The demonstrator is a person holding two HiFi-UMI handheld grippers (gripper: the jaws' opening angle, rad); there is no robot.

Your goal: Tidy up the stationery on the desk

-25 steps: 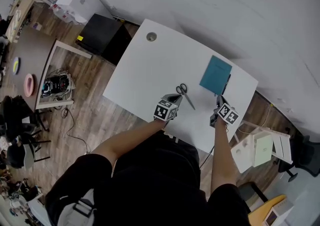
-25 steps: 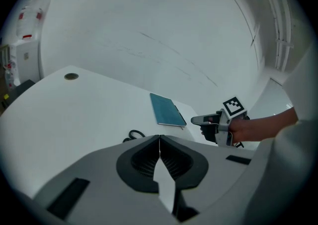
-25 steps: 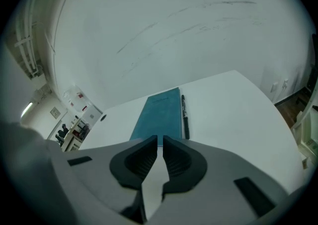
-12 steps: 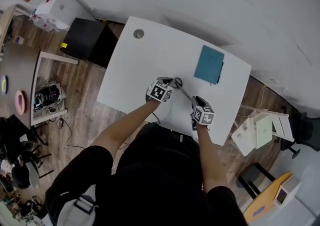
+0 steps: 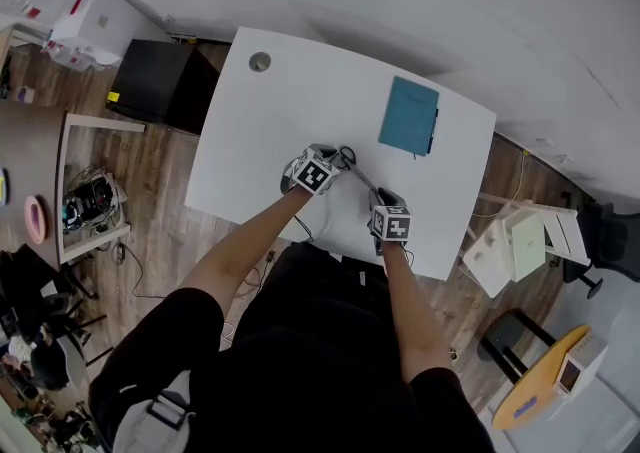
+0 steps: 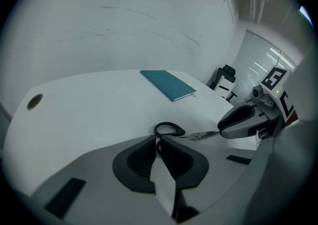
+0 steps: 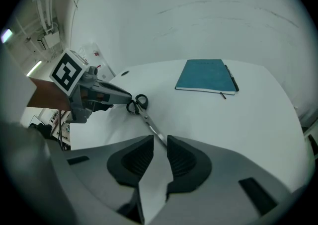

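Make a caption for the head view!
Left tool shut at the scissors' handles, right tool just opening with the blade tip between its jaws, teal notebook beyond.

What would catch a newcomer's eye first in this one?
The scissors in the middle of the white desk, a gripper at each end: the shut left gripper at the handles, the right gripper, jaws just opening, at the blade tip. Next, the teal notebook farther back on the right, a pen along its edge.
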